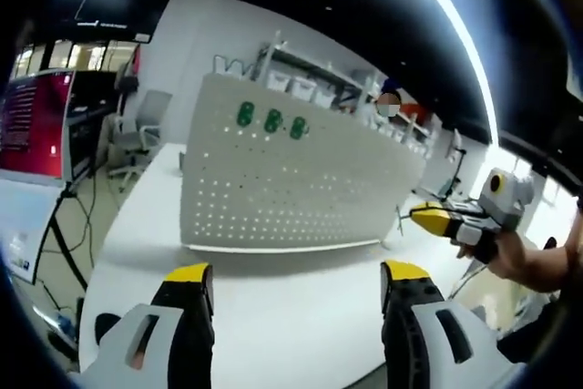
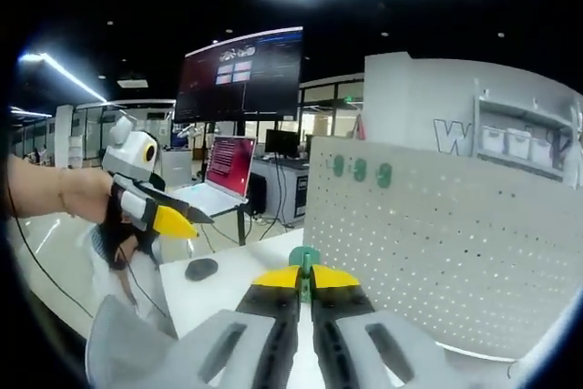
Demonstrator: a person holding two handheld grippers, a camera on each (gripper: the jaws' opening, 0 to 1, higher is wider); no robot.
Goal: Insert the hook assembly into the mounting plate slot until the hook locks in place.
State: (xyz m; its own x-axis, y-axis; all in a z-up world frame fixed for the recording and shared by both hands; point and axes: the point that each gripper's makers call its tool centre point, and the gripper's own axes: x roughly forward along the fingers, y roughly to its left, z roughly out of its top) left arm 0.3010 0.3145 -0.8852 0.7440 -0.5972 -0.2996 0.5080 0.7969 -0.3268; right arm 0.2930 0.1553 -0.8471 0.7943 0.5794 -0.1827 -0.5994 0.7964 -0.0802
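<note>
A white perforated mounting plate (image 1: 291, 184) stands upright on the white table, with three green hooks (image 1: 272, 120) in a row near its top left. My left gripper (image 1: 297, 276) is open and holds nothing, well short of the plate. In the right gripper view the plate (image 2: 455, 243) stands to the right with the three hooks (image 2: 361, 169) on it. My right gripper (image 2: 305, 281) is shut on a green hook assembly (image 2: 304, 260) that sticks up between its yellow tips, still off the plate. The right gripper (image 1: 430, 218) also shows beside the plate's right end.
A hand holds the left gripper (image 2: 171, 221) at the left. A dark mouse (image 2: 200, 268) lies on the table (image 2: 228, 289). Behind are a laptop (image 2: 228, 168), a large wall screen (image 2: 241, 70), office chairs (image 1: 137, 138) and shelves with bins (image 1: 301, 79).
</note>
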